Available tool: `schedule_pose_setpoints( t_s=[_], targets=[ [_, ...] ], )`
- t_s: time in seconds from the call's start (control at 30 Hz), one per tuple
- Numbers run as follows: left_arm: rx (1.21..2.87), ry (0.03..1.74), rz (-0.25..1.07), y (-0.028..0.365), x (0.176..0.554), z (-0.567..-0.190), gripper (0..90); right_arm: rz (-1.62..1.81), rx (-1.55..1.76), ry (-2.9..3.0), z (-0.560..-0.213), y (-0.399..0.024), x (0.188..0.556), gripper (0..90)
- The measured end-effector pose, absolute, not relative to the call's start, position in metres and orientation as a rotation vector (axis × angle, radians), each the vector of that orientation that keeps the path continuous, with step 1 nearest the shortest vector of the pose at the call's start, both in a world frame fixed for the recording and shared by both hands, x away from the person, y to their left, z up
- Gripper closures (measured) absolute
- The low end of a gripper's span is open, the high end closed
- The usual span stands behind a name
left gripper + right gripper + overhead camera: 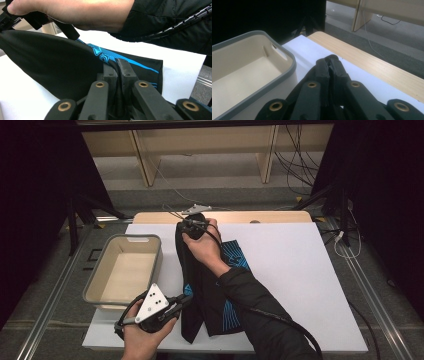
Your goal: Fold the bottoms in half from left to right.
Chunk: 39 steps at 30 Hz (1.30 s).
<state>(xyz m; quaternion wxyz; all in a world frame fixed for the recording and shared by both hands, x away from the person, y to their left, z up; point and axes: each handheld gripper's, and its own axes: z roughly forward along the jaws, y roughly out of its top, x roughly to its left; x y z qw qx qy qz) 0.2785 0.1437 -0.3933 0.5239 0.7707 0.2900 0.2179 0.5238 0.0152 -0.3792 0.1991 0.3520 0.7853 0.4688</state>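
Your desk has a wide bare stretch of white to the right of the black garment, reaching to its right and near edges. To the left, the beige bin sits just beside the cloth, so room there is tight. A strip of wood shows along the far edge.

Your left claw is clenched on the garment's near left edge; in the left gripper view the black cloth is pinched between the jaws. Your right claw is clenched on the garment's far end, near the far edge of the white surface, with dark fabric between the jaws in the right gripper view.

The garment, black with blue line patterns, lies in the middle of the desk, its long axis running from you toward the far edge, stretched between the two claws.
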Motion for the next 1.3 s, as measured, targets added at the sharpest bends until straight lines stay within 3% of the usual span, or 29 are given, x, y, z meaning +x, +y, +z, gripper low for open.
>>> schedule_pose_setpoints(
  t_s=[1.3],
  targets=[
    [1.876, 0.665, 0.510, 0.132, 0.284, -0.394, 85.3, 1.305, 0.988, 2.189, -0.377, 0.007, 0.524, 86.7]
  ],
)
